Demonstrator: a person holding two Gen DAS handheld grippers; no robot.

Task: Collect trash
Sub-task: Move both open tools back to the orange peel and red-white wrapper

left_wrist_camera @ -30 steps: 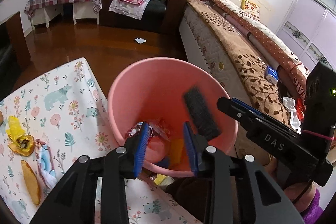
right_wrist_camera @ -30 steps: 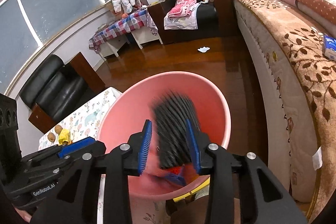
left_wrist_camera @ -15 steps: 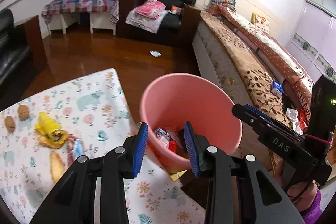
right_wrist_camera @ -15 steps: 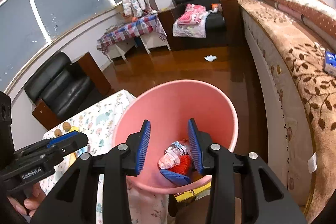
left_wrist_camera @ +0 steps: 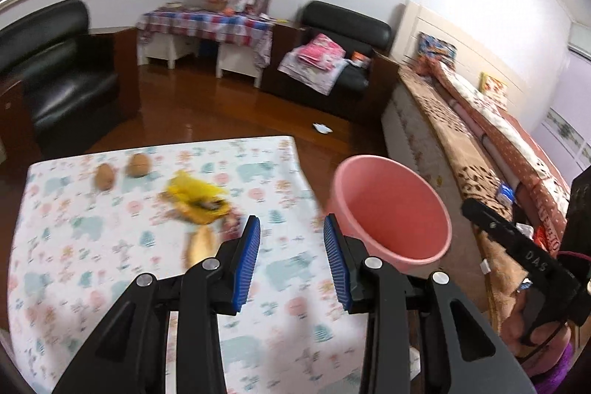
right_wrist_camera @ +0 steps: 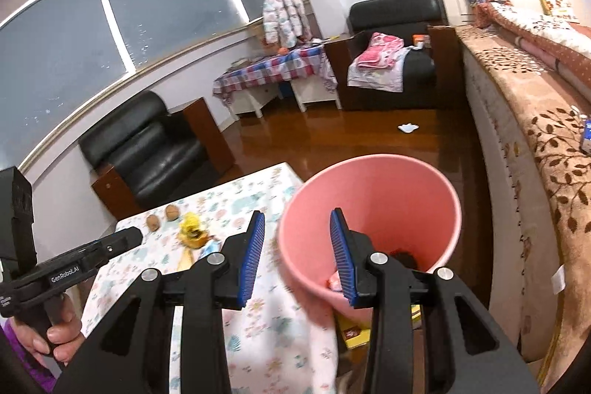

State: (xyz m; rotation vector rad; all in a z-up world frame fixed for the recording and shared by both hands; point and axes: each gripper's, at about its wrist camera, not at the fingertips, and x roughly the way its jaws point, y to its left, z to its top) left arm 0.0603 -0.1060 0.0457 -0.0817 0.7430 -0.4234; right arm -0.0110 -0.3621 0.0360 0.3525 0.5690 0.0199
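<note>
Two hand-held grippers are seen, each pointed forward and downward, and nothing is held in either. The left hand-held gripper (left_wrist_camera: pixel 291 242) is poised above the desk (left_wrist_camera: pixel 74 246) with its blue pads parted, only the patterned cloth showing in the gap. The right hand-held gripper (right_wrist_camera: pixel 297 239) is carried over the near rim of the pink bin (right_wrist_camera: pixel 424 180), jaws likewise apart and empty. The bin is stood on the floor just off the desk's right edge, beside the bed (right_wrist_camera: pixel 535 135). Trash is left on the desk: a yellow wrapper (left_wrist_camera: pixel 195 196), two brown nuts (left_wrist_camera: pixel 122 170) and a blurred pale piece nearer the pads. The bin's contents are mostly hidden by the right finger; only a dark shape and something red can be made out. The desk scraps are smeared by motion blur.
</note>
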